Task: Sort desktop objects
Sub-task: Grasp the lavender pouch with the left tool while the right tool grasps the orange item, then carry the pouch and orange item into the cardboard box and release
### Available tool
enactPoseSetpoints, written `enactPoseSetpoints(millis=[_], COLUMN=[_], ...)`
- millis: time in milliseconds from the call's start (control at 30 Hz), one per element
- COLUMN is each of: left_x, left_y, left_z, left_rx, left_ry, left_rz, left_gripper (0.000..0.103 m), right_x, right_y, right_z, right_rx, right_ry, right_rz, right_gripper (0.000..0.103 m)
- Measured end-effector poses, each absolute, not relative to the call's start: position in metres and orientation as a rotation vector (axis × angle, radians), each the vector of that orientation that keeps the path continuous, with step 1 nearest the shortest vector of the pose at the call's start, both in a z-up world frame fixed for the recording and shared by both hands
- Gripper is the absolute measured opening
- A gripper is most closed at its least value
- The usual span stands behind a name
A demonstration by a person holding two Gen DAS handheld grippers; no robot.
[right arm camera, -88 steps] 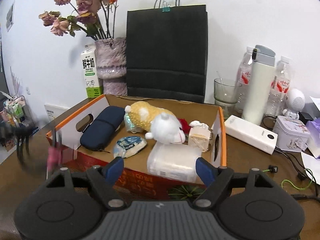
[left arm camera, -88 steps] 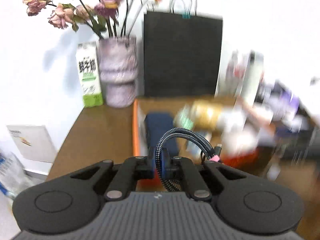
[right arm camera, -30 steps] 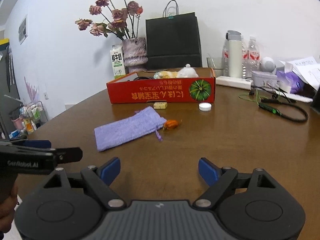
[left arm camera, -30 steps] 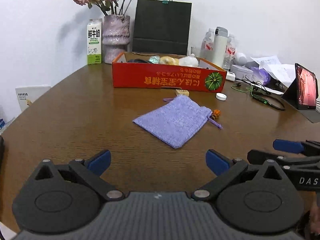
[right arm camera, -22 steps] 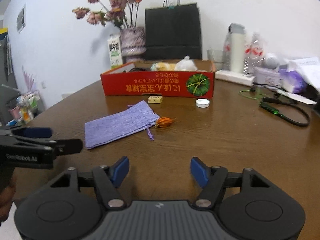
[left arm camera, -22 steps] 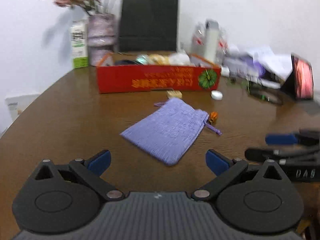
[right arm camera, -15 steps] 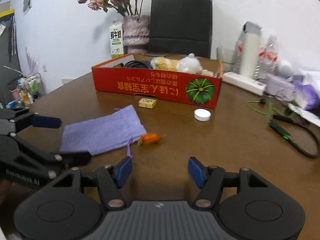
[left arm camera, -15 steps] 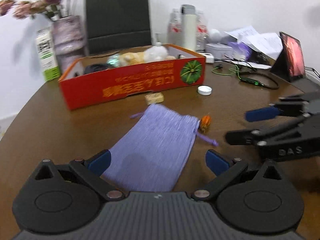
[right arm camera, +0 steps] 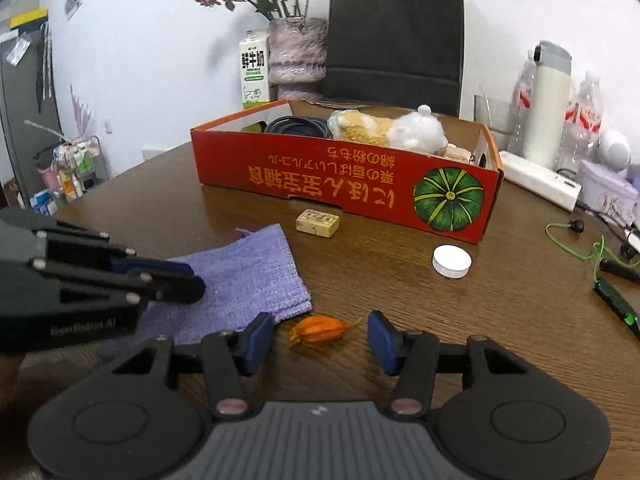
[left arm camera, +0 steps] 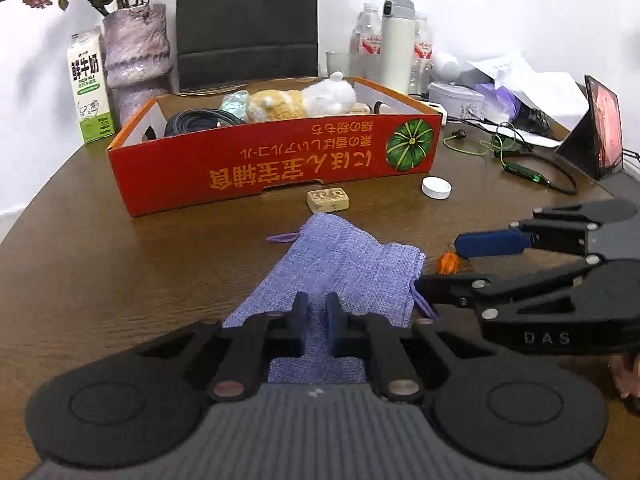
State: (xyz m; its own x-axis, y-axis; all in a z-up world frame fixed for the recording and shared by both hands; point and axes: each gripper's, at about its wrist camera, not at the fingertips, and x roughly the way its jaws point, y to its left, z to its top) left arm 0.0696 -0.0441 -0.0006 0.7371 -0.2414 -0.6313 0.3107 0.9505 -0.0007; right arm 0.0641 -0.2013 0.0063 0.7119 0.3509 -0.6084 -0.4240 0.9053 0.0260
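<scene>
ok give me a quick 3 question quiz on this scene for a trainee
1. True or false: the left gripper has its fingers nearly closed on the purple pouch.
2. What lies between the right gripper fingers? A) white cap B) orange dried pod C) tan block
3. Fill in: the plush toy lies inside the red ____.

Key
1. True
2. B, the orange dried pod; the fingers are apart, not touching it.
3. Box

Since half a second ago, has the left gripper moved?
Yes. The left gripper has advanced toward the red cardboard box, over the purple drawstring pouch, and its fingers have closed to a narrow gap.
</scene>
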Motion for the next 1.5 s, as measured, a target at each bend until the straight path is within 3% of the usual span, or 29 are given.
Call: enactPoseSetpoints(millis=[67,133,167,767,1133,1500], left_x=[0.066,0.064,0.064,-0.004,-0.062,-0.064], left_y=[-0.046,-0.049,-0.049,-0.03,-0.015,-0.001], left_z=[-0.001,0.0,0.001,0.068,0.063,0.089], left_rx=[0.111,0.111,0.105,-0.036,-0.152,-0.162], left_ry=[0.666,0.668,0.67,0.498,0.494,0.404], left_rz=[-0.294,-0.284,-0.283,-0.201,-0.195,-0.182], left_gripper=[0.004,0.002,0.002,0.001,0.001,0.001], right_x=[0.062,0.06,0.06,-0.016,-0.089,-0.082], right_y=[-0.2,-0.202,-0.202,-0.222,-0.229,-0.23], right_z=[0.007,0.007,0.007,0.038,0.051,0.071], right_rx=[-0.126,-0.114,-0.112,-0.017,-0.026,-0.008], right_ry=[0.643,0.641,0.64,0.515,0.471,0.435], right_rz=[0.425,0.423,0.412,0.367,0.338,0.321], right_gripper=[0.029,0.022,0.013,0.013,0.013,0.013])
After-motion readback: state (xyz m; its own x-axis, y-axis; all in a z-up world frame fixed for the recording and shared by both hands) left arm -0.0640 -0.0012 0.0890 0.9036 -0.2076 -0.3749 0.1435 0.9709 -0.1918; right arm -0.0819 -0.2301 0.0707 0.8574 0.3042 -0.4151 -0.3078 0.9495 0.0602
